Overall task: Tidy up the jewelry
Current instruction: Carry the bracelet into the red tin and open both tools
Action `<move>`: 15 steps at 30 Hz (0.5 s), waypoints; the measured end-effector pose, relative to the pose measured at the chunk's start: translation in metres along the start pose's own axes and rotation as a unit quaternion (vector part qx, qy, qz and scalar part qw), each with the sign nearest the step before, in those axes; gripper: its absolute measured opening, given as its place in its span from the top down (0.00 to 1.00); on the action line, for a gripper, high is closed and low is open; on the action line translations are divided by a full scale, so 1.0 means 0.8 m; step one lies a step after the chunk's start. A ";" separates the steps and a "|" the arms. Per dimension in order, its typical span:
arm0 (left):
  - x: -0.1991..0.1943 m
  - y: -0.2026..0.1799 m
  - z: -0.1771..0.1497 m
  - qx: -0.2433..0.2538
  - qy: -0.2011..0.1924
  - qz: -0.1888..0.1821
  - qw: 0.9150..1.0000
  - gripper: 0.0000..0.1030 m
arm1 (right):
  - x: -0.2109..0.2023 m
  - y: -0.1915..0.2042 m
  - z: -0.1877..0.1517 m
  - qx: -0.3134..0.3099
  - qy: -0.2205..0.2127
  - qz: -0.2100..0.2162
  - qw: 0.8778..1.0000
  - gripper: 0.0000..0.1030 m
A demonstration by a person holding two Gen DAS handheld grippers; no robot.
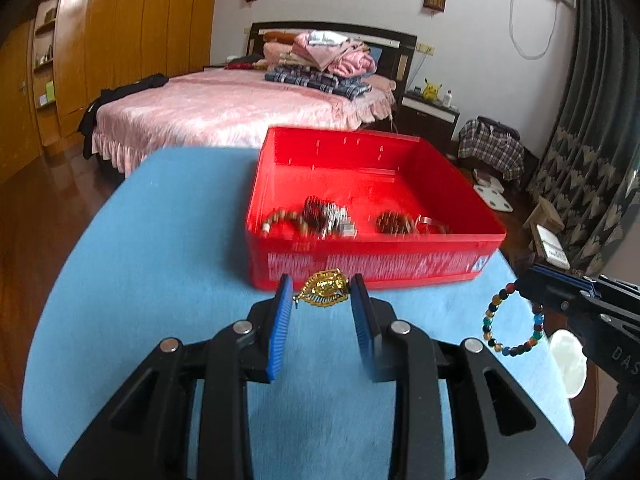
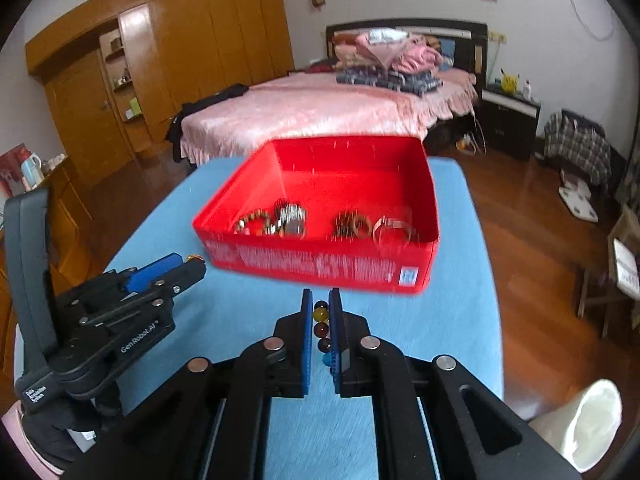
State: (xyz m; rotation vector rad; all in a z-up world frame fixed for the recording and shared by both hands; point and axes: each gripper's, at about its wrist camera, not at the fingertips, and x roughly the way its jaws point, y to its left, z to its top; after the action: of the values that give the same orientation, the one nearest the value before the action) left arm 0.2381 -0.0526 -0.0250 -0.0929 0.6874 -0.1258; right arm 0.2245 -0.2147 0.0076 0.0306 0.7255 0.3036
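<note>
Blue-covered table point(image 1: 168, 240) carries a red box point(image 1: 360, 264) at its far side; a gold ornament point(image 1: 323, 289) sits just before it.

Red box point(image 1: 376, 268), gold pendant point(image 1: 323, 289), multicoloured bead bracelet point(image 1: 514, 320), blue tablecloth point(image 1: 160, 240).

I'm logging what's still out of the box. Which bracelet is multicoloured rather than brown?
The beaded bracelet clamped in the right gripper; the brown ones lie in the red box.
</note>
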 end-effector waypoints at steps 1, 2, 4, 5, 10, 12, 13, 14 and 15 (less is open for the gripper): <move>-0.001 -0.001 0.005 0.001 -0.004 -0.001 1.000 0.73 | -0.002 -0.001 0.006 -0.001 -0.005 0.000 1.000 0.92; -0.002 -0.003 0.014 0.002 -0.010 -0.002 1.000 0.72 | -0.003 -0.003 0.013 -0.001 -0.010 0.001 1.000 0.92; -0.001 -0.006 0.028 0.004 -0.018 -0.003 1.000 0.72 | -0.003 -0.004 0.027 0.000 -0.020 0.004 1.000 0.92; 0.000 -0.006 0.033 0.004 -0.021 -0.004 1.000 0.72 | -0.002 -0.005 0.033 0.001 -0.025 0.004 1.000 0.92; 0.009 -0.007 0.065 0.004 -0.035 -0.006 0.999 0.72 | 0.009 -0.012 0.062 0.008 -0.043 0.007 0.999 0.92; 0.015 -0.009 0.076 0.004 -0.038 -0.007 0.999 0.72 | 0.016 -0.016 0.069 0.014 -0.047 0.008 0.999 0.92; 0.018 -0.010 0.080 0.005 -0.039 -0.007 0.999 0.72 | 0.021 -0.018 0.075 0.017 -0.048 0.009 0.999 0.92; 0.022 -0.011 0.085 0.007 -0.039 -0.007 0.999 0.72 | 0.025 -0.019 0.078 0.019 -0.049 0.009 0.999 0.92; 0.026 -0.012 0.089 0.008 -0.038 -0.006 0.999 0.72 | 0.031 -0.021 0.083 0.021 -0.052 0.011 0.998 0.92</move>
State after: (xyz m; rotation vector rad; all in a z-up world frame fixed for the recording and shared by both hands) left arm 0.2988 -0.0620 0.0177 -0.0865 0.6090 -0.1394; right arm 0.2904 -0.2185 0.0392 0.0946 0.6285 0.3051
